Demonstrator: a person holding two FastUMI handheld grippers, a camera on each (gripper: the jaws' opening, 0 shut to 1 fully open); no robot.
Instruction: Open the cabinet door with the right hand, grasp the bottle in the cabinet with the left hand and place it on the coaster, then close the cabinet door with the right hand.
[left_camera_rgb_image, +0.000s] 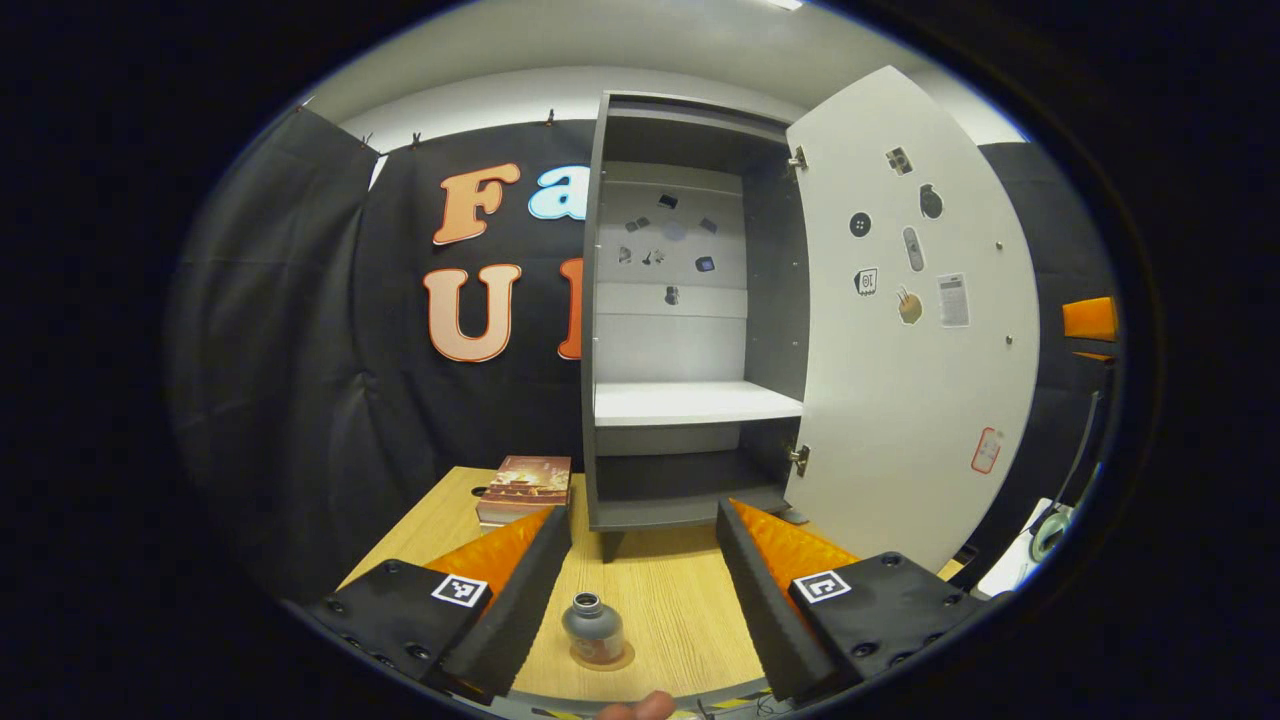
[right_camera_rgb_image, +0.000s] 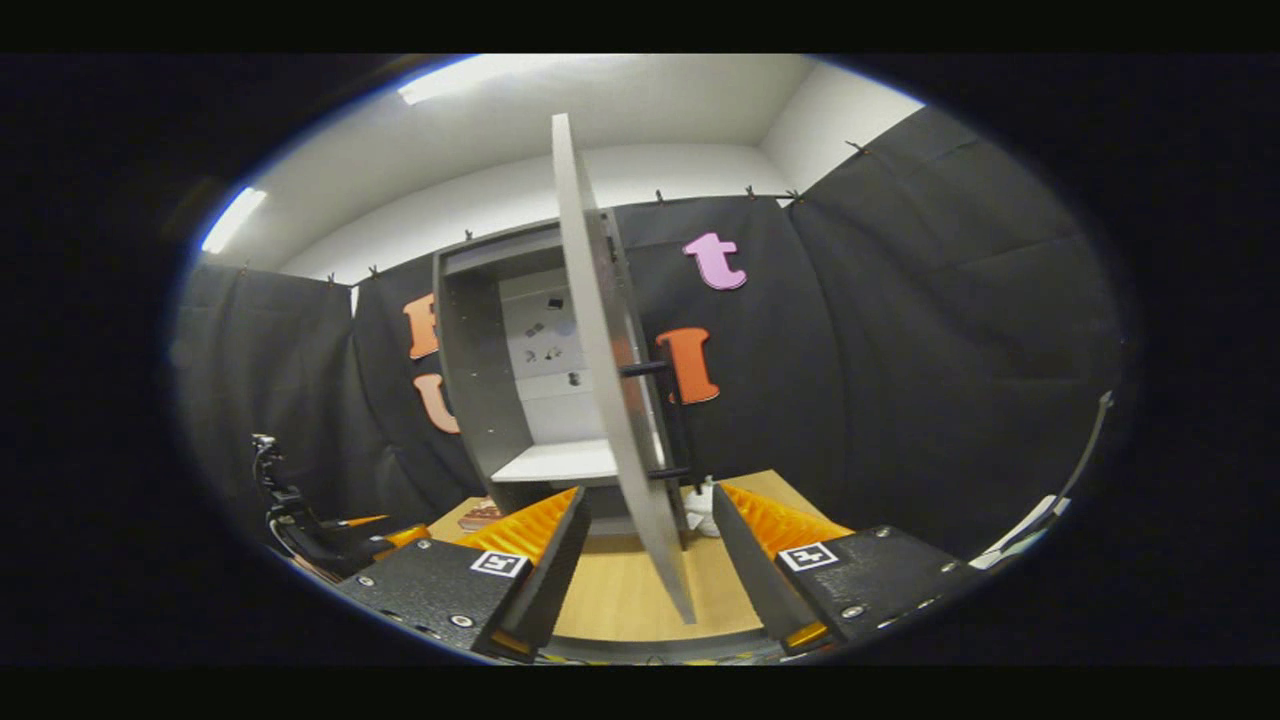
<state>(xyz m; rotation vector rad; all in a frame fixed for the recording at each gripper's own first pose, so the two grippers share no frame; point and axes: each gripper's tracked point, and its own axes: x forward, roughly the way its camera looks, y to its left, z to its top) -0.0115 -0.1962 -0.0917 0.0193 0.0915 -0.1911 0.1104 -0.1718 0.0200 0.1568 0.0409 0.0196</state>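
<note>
My left gripper (left_camera_rgb_image: 642, 580) hangs with its fingers spread wide and nothing between them but air, looking down at the table. My right gripper (right_camera_rgb_image: 648, 560) is spread as well, its fingers to either side of the door's edge without pressing on it, as far as I can judge.

The cabinet (left_camera_rgb_image: 690, 300) stands at the back of the wooden table (left_camera_rgb_image: 670, 590), its white shelf bare. The cabinet door (left_camera_rgb_image: 910, 320) is swung fully out; in the right gripper view I see it edge-on (right_camera_rgb_image: 610, 400), with its dark bar handle (right_camera_rgb_image: 680, 420) on the far face. It is a stiff, flat panel on two hinges, light enough I think to swing on a push against the free edge or a pull at the handle; the handle gives the surer hold.

A book (left_camera_rgb_image: 527, 485) lies flat to the left of the cabinet's foot.

The bottle (left_camera_rgb_image: 593, 625) stands upright on the round coaster (left_camera_rgb_image: 605, 655) in the left gripper view, in line with the gap of my fingers but below them and untouched. It looks small, rigid and light, with a narrow neck and a smooth body that could slip; I would take it round the middle. It seems placed, so closing the door is what remains.
</note>
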